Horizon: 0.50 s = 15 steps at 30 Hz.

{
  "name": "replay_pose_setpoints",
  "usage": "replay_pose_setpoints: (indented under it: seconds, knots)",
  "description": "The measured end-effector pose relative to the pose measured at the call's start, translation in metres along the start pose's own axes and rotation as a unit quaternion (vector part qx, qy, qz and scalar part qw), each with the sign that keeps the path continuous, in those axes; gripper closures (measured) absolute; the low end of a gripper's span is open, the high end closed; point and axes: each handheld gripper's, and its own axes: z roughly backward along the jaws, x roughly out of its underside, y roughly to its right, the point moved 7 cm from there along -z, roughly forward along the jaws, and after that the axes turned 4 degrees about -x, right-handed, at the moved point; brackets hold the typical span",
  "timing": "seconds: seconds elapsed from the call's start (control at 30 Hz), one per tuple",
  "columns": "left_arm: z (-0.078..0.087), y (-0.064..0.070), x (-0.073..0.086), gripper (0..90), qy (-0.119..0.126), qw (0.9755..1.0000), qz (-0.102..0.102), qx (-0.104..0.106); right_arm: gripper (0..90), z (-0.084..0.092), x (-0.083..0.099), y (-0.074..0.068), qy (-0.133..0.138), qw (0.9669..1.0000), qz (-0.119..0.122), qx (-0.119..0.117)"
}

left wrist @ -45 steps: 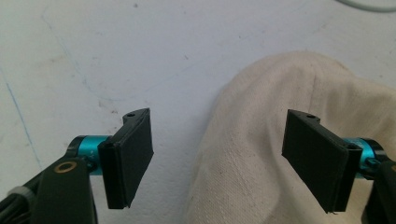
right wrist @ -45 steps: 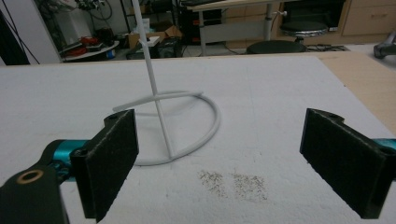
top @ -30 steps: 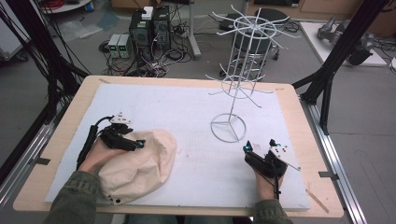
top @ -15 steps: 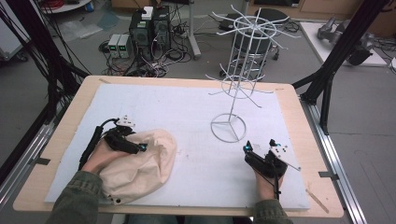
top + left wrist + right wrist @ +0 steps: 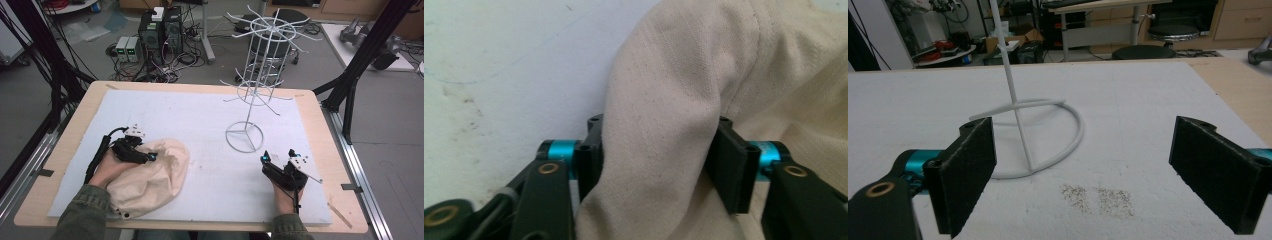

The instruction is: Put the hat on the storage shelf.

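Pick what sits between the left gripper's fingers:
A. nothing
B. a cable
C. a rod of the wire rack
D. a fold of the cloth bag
D: in the left gripper view the left gripper has just been closing, and its fingers press on a fold of the cloth bag from both sides.

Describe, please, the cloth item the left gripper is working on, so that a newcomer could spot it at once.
On the white mat covering the wooden table, look to the near left corner. There lies a cream canvas bag, crumpled into a soft mound, a fold of it pinched in the left gripper. It is the one fabric thing; the white wire rack is rigid and upright.
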Motion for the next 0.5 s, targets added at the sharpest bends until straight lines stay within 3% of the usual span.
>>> replay_pose_setpoints:
  seconds: [0.07,0.17,0.27,0.37,0.5]
  knots:
    - [0.003,-0.002,-0.001,60.4,0.013,0.9999,0.001,-0.001,10.7,0.0,0.0,0.001,0.003,1.0,0.003,0.001]
    - [0.005,-0.003,-0.004,69.1,0.025,0.9994,-0.012,-0.02,10.7,0.0,-0.001,0.002,0.006,1.0,-0.003,0.0]
    - [0.008,-0.005,-0.005,74.9,0.046,0.9987,-0.005,-0.024,10.7,0.001,-0.002,0.002,0.01,0.9999,-0.005,0.001]
    - [0.014,-0.007,-0.006,80.2,0.073,0.9973,0.011,0.0,10.7,0.001,-0.002,0.001,0.009,0.9999,-0.007,-0.001]
    - [0.024,-0.005,-0.01,80.8,0.105,0.9944,0.012,0.004,10.7,0.001,-0.002,0.002,0.009,0.9999,-0.008,0.0]
